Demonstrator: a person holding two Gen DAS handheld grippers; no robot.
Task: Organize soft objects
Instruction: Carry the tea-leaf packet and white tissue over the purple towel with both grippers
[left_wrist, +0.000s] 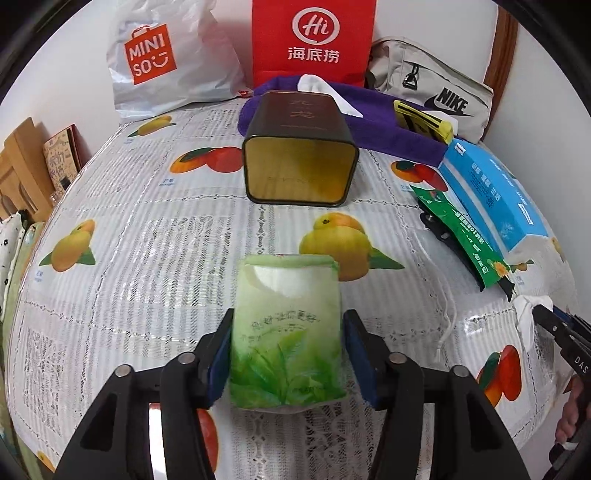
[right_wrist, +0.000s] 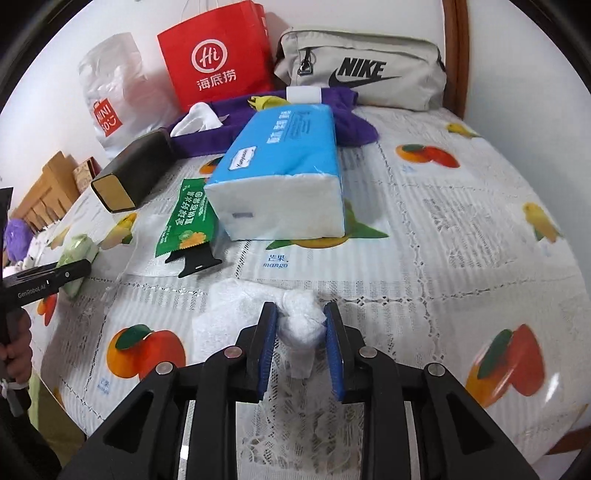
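Note:
My left gripper (left_wrist: 287, 328) is shut on a green tissue pack (left_wrist: 286, 332), holding it by its sides just above the fruit-print tablecloth (left_wrist: 147, 229). The pack also shows in the right wrist view (right_wrist: 75, 254). My right gripper (right_wrist: 300, 320) is shut on a crumpled white tissue (right_wrist: 299, 317), part of which spreads on the cloth to the left. A blue tissue pack (right_wrist: 284, 162) lies ahead of it and also shows in the left wrist view (left_wrist: 487, 192). A dark open tin (left_wrist: 299, 155) lies on its side ahead of the left gripper.
A purple towel (left_wrist: 388, 122) lies at the back with a white tissue on it. A green sachet (right_wrist: 188, 218) rests on a black clip. A Miniso bag (left_wrist: 166, 62), red paper bag (left_wrist: 314, 40) and Nike pouch (right_wrist: 362, 74) stand against the wall.

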